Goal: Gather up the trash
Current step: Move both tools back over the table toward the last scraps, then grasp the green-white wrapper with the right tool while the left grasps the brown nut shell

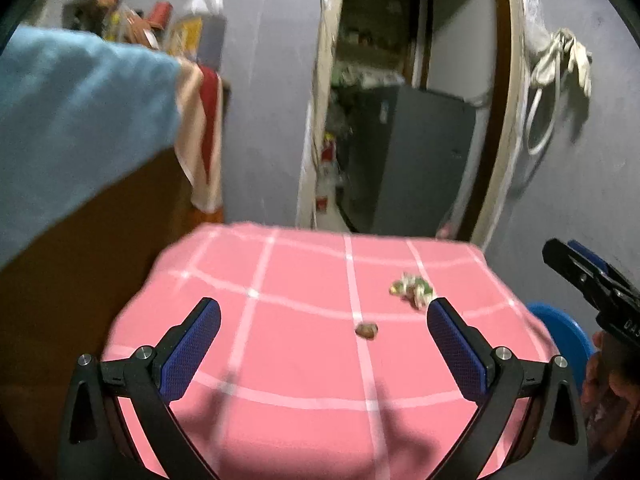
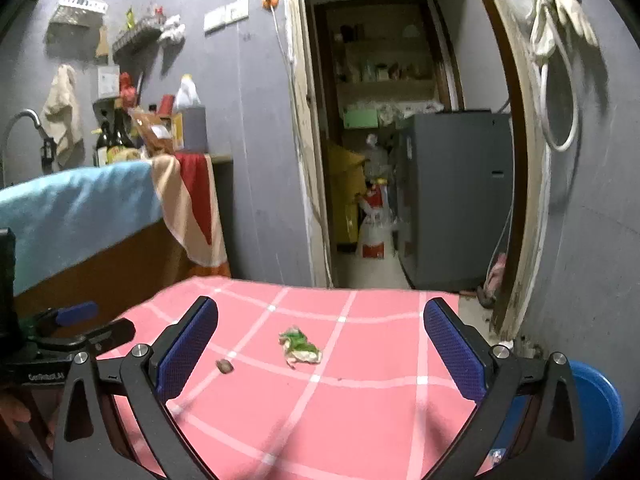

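Observation:
A crumpled green and white wrapper [image 1: 412, 289] [image 2: 299, 345] lies on the pink checked tablecloth [image 1: 304, 360] [image 2: 360, 400]. A small brown scrap [image 1: 367, 330] [image 2: 225, 366] rests a little nearer and to its left. My left gripper [image 1: 323, 322] hovers above the cloth, open and holding nothing, with the scrap ahead between its fingers. My right gripper [image 2: 320, 322] is open too, the wrapper lying ahead between its blue pads. Each gripper shows at the edge of the other's view: the right gripper's side [image 1: 592, 280] and the left gripper's side [image 2: 76, 324].
A blue plastic stool [image 1: 564, 332] [image 2: 596, 404] stands right of the table. A wooden counter draped with a blue towel [image 1: 76, 120] [image 2: 76, 208] is on the left. Beyond the table an open doorway [image 2: 384, 160] shows a grey fridge [image 2: 456, 196] and shelves.

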Demonstrator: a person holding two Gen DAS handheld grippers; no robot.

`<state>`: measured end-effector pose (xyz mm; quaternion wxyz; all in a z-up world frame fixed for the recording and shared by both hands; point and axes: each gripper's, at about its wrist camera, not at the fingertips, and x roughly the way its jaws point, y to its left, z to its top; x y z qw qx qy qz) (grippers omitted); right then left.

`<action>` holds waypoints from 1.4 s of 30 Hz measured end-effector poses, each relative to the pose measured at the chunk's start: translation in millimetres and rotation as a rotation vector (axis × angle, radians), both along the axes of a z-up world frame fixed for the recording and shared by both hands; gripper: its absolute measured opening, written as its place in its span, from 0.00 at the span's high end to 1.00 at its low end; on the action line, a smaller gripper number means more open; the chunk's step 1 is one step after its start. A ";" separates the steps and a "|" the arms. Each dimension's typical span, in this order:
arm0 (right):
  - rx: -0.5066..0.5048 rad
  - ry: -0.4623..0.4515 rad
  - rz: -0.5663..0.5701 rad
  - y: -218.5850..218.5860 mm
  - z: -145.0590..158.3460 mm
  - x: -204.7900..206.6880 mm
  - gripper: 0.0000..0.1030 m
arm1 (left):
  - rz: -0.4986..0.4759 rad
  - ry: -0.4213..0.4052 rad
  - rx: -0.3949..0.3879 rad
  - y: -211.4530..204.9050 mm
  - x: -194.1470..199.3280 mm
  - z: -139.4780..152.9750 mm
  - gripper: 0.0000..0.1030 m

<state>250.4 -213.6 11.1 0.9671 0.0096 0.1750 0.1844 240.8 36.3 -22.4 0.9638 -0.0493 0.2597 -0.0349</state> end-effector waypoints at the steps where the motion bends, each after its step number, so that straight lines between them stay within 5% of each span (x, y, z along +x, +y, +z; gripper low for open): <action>1: -0.010 0.023 -0.002 0.7 -3.4 4.7 0.00 | -0.004 0.024 0.004 -1.0 5.0 -3.5 0.02; 11: -0.076 0.209 -0.025 4.3 -32.3 38.0 0.00 | -0.023 0.219 -0.014 -4.4 48.1 -31.6 0.05; 22: -0.091 0.301 0.007 10.9 -48.9 57.5 0.08 | -0.117 0.352 -0.030 -21.2 78.1 -49.7 0.52; 32: -0.136 0.411 0.050 28.3 -64.2 87.5 0.12 | -0.143 0.363 0.027 -32.6 82.3 -54.1 0.84; 39: -0.212 0.489 0.107 51.6 -74.8 112.8 0.41 | -0.125 0.372 -0.020 -23.9 87.2 -55.7 0.85; 42: -0.237 0.510 0.131 59.7 -77.5 117.6 0.43 | -0.112 0.379 -0.040 -22.0 88.8 -54.3 0.85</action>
